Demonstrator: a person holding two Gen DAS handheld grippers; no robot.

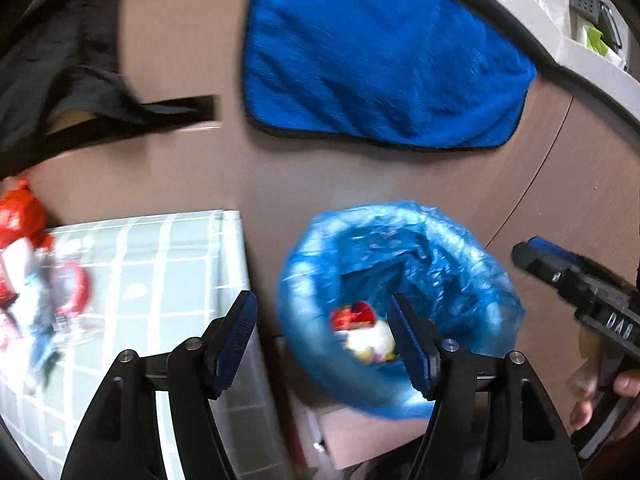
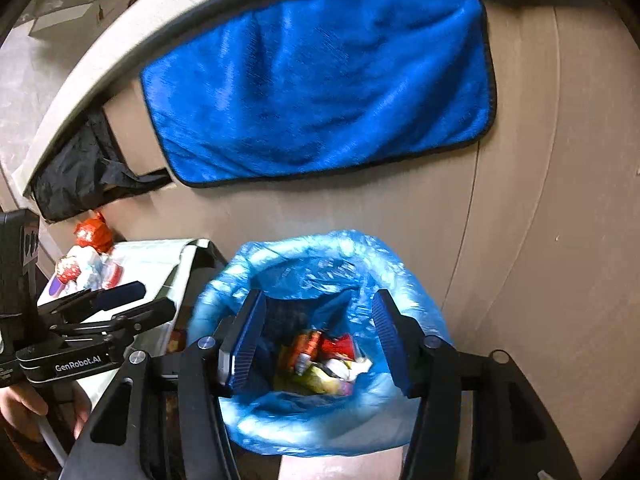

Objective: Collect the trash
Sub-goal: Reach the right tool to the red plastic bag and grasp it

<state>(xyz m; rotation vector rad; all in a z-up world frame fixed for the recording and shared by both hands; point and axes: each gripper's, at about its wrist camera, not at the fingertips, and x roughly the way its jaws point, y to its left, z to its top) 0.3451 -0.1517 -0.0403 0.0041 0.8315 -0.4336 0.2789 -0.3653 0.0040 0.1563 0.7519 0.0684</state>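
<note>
You are hovering the left gripper (image 1: 324, 336) and right gripper (image 2: 320, 336) — both spread and empty — over the blue-lined trash bin (image 2: 280, 256), so be steering left toward the wrappers (image 1: 48, 292) remaining on the checked tablecloth (image 1: 168, 264).

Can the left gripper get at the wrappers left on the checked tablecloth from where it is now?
Probably yes. The left gripper is open and empty, the wrappers lie uncovered on the tablecloth just to its left, and nothing stands between them.
</note>
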